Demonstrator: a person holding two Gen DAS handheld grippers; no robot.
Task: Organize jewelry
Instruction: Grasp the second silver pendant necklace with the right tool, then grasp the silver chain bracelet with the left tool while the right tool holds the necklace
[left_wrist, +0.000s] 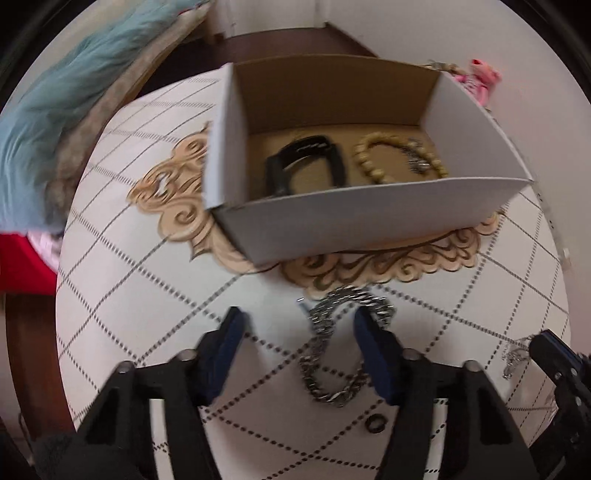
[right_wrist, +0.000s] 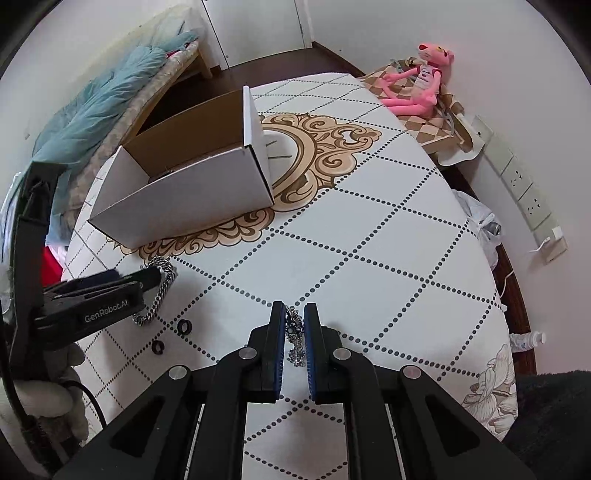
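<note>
A white cardboard box (left_wrist: 365, 218) stands on the table and holds a black band (left_wrist: 306, 162) and a beige bead bracelet (left_wrist: 399, 158). It also shows in the right wrist view (right_wrist: 184, 199). A heavy silver chain (left_wrist: 332, 347) lies on the cloth between the fingers of my open left gripper (left_wrist: 299, 321), which hangs over it; the right wrist view shows the chain (right_wrist: 159, 291) too. My right gripper (right_wrist: 294, 314) is nearly closed around a small silver charm piece (right_wrist: 295, 339) on the table. Two small dark rings (right_wrist: 183, 327) lie near the chain.
The table (right_wrist: 369, 258) has a white cloth with dotted diamond lines and a gold ornament under the box. A pink plush toy (right_wrist: 417, 81) sits at the far right edge. A bed with a blue blanket (right_wrist: 92, 107) is beyond the table's left side.
</note>
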